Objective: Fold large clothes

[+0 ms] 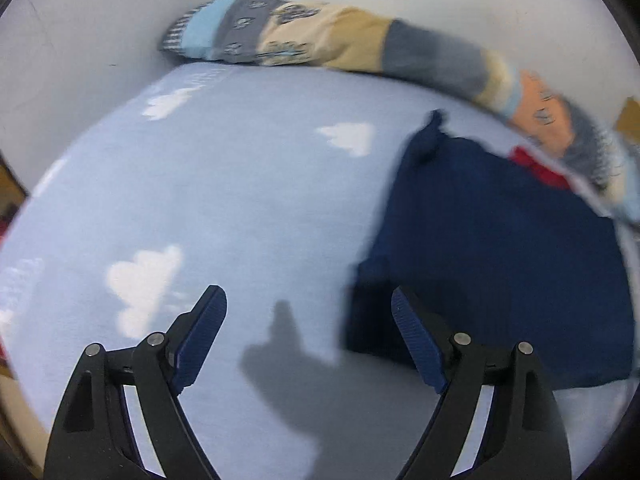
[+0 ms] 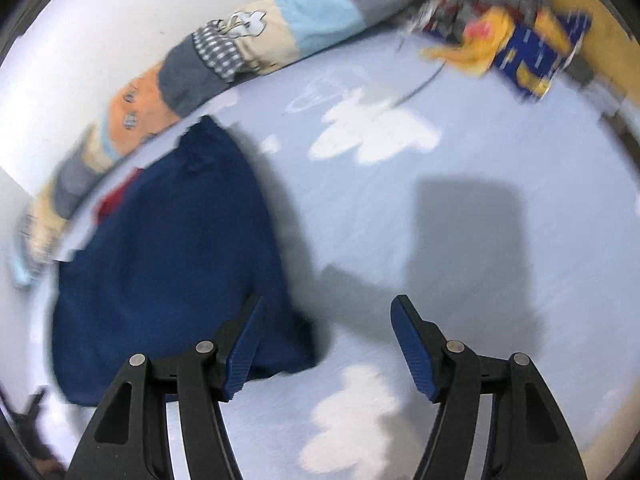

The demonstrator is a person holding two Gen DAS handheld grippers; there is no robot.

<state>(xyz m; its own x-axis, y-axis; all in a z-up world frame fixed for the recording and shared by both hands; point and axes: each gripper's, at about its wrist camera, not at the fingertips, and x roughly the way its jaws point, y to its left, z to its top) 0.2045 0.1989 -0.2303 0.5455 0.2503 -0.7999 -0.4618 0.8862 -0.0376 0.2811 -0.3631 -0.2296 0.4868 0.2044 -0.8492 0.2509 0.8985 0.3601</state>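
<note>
Navy blue, the folded garment lies flat on the cloud-printed bed sheet, close to the patchwork bolster along the wall. The left claw is spread and empty above bare sheet, the garment just right of it. The right claw, also spread and empty, has the garment under its left finger.

The left gripper and right gripper both point downward, jaws spread wide, holding nothing.
</note>
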